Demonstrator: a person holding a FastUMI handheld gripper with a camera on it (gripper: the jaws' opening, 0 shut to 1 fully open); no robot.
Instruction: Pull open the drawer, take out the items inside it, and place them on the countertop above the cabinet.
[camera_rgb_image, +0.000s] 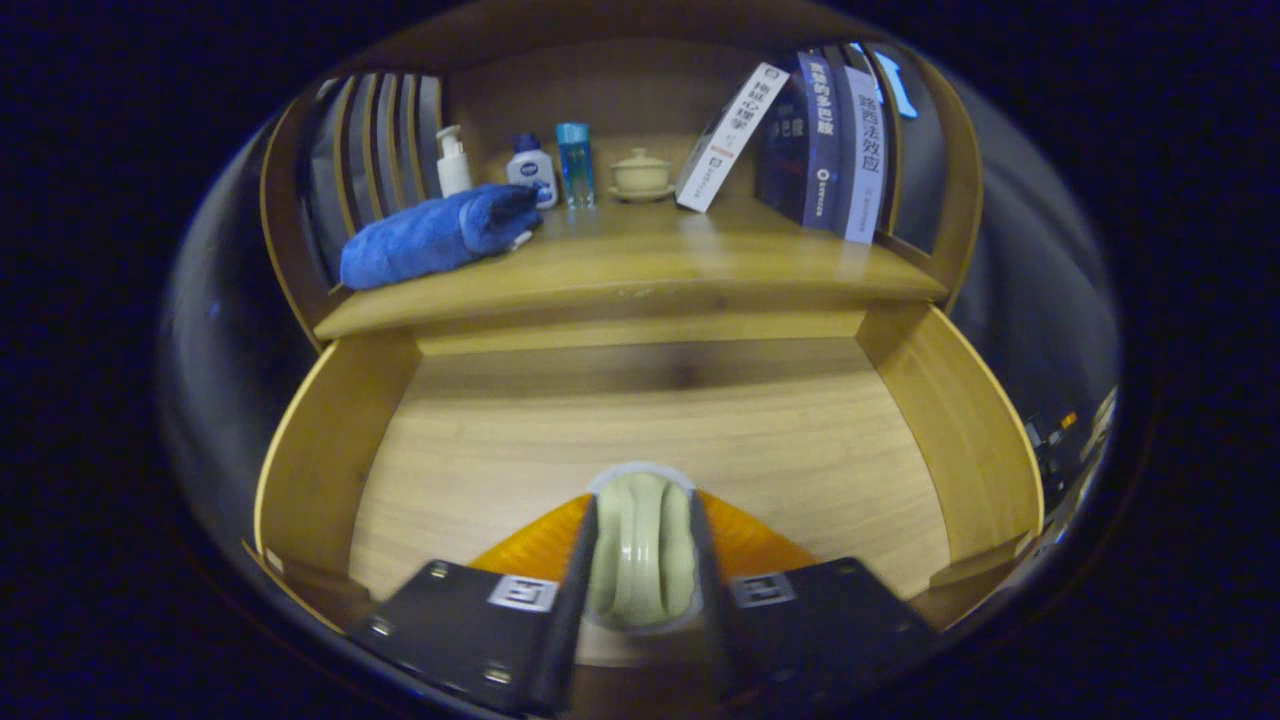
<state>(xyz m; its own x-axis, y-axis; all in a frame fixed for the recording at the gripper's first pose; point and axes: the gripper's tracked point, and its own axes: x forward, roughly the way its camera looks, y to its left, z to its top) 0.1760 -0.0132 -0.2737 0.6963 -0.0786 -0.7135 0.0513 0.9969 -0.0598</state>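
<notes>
The wooden drawer (330, 450) stands pulled open below me, and the part of its floor that I see is bare wood. My gripper (642, 505) hovers over the drawer's near part, shut on a small pale ridged ceramic piece (640, 560) held between both fingers. Beyond the drawer lies the cabinet's countertop (660, 265). On it rest a rolled blue towel (435, 235), a white pump bottle (452, 160), a white bottle with a blue cap (531, 168), a clear blue bottle (574, 163) and a pale lidded cup on a saucer (640, 174).
Several books (825, 140) lean and stand at the countertop's right end. Curved wooden side rails (285, 230) and a back panel enclose the countertop. Bare wood shows between the towel and the books. The drawer's side walls (965, 430) rise on both sides of the fingers.
</notes>
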